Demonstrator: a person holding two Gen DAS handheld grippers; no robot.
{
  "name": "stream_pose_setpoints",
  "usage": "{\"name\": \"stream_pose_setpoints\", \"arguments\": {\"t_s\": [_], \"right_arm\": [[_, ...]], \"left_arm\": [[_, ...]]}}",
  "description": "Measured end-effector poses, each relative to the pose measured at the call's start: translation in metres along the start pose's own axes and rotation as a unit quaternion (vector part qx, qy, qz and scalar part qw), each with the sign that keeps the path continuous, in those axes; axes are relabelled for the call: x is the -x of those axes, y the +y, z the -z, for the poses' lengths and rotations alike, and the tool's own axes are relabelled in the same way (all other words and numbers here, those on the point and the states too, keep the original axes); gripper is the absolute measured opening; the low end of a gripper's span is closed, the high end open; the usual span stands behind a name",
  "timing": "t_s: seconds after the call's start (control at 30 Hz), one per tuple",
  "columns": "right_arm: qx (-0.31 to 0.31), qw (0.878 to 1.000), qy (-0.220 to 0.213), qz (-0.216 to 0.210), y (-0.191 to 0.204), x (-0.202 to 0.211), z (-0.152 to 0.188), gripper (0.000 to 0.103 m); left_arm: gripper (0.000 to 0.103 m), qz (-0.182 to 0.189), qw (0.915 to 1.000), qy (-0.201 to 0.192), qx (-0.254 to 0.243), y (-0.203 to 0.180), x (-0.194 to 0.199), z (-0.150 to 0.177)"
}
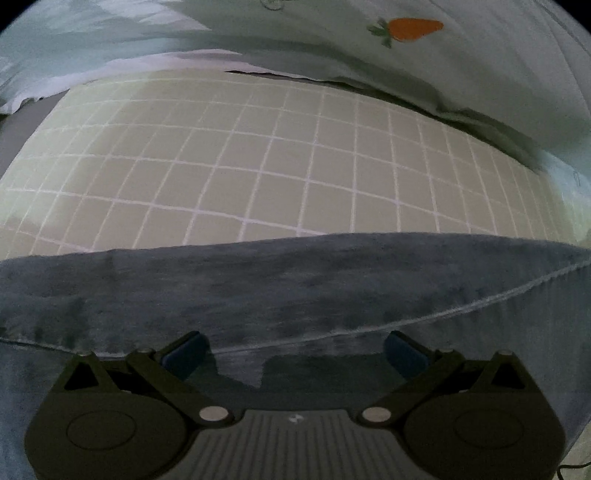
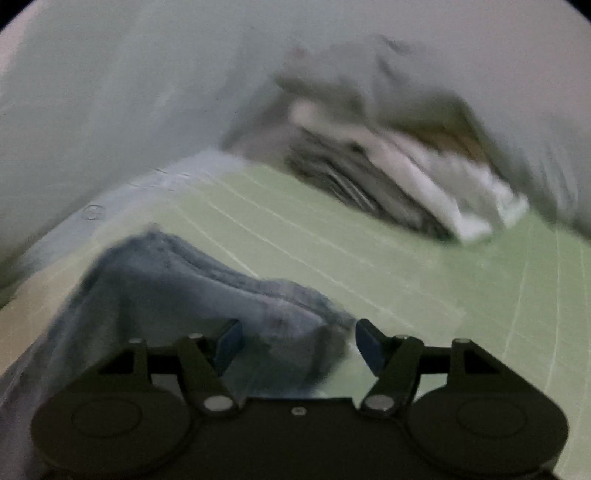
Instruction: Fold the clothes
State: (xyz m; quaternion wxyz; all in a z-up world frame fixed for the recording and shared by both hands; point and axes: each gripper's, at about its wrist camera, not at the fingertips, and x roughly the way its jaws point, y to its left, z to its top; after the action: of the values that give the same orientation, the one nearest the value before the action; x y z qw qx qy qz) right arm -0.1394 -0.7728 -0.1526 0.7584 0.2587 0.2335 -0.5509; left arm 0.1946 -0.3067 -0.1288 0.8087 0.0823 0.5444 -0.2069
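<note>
A blue-grey fleecy garment (image 1: 295, 288) lies flat across the near part of a pale green mat (image 1: 258, 166) ruled with white grid lines. A light seam crosses the garment from lower left to right. My left gripper (image 1: 295, 350) hovers over it, jaws wide apart, blue pads (image 1: 184, 354) holding nothing. The right wrist view is blurred by motion. There the same garment (image 2: 192, 288) bunches in folds on the green mat (image 2: 480, 295). My right gripper (image 2: 299, 347) stands open, with a rumpled end of the cloth lying between its fingers, not clamped.
Pale bedding with an orange carrot print (image 1: 413, 28) lies beyond the mat's far edge. A stack of folded clothes (image 2: 399, 177), white and dark striped, sits at the mat's far side in the right wrist view. Light sheet (image 2: 110, 110) fills the upper left.
</note>
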Motion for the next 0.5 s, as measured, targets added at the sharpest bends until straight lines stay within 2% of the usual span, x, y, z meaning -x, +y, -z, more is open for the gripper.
{"name": "stream_pose_setpoints", "arguments": {"t_s": [0.03, 0.07, 0.1, 0.17, 0.2, 0.33, 0.4, 0.47, 0.5], "right_arm": [[-0.013, 1.000, 0.007, 0.001, -0.008, -0.002, 0.001, 0.066], [-0.027, 1.000, 0.015, 0.002, -0.016, -0.004, 0.002, 0.051], [-0.030, 0.999, 0.017, 0.000, -0.019, -0.004, 0.001, 0.044], [-0.022, 1.000, 0.013, 0.000, -0.024, 0.000, -0.001, 0.015], [-0.023, 1.000, 0.011, 0.003, -0.030, 0.003, -0.002, 0.012], [-0.020, 0.999, 0.026, 0.029, -0.053, 0.005, 0.000, 0.012], [0.024, 0.998, 0.028, 0.053, -0.048, 0.010, 0.001, 0.018], [0.090, 0.991, 0.011, 0.097, -0.031, 0.023, 0.004, 0.053], [0.117, 0.987, 0.000, 0.112, -0.023, 0.030, 0.007, 0.057]], "left_arm": [[0.103, 0.001, 1.0000, 0.000, 0.000, -0.001, 0.001, 0.000], [0.103, 0.002, 1.0000, -0.001, 0.001, -0.002, 0.002, 0.000], [0.103, 0.003, 1.0000, -0.001, 0.001, -0.002, 0.003, 0.000], [0.103, 0.000, 0.9999, -0.006, 0.009, 0.001, 0.009, 0.002], [0.103, -0.006, 0.9998, -0.010, 0.013, 0.004, 0.013, 0.003], [0.103, -0.031, 0.9980, -0.030, 0.047, 0.030, 0.034, 0.014], [0.103, -0.045, 0.9954, -0.039, 0.075, 0.051, 0.047, 0.022], [0.103, -0.065, 0.9911, -0.053, 0.104, 0.075, 0.062, 0.033], [0.103, -0.075, 0.9885, -0.061, 0.117, 0.088, 0.070, 0.040]]}}
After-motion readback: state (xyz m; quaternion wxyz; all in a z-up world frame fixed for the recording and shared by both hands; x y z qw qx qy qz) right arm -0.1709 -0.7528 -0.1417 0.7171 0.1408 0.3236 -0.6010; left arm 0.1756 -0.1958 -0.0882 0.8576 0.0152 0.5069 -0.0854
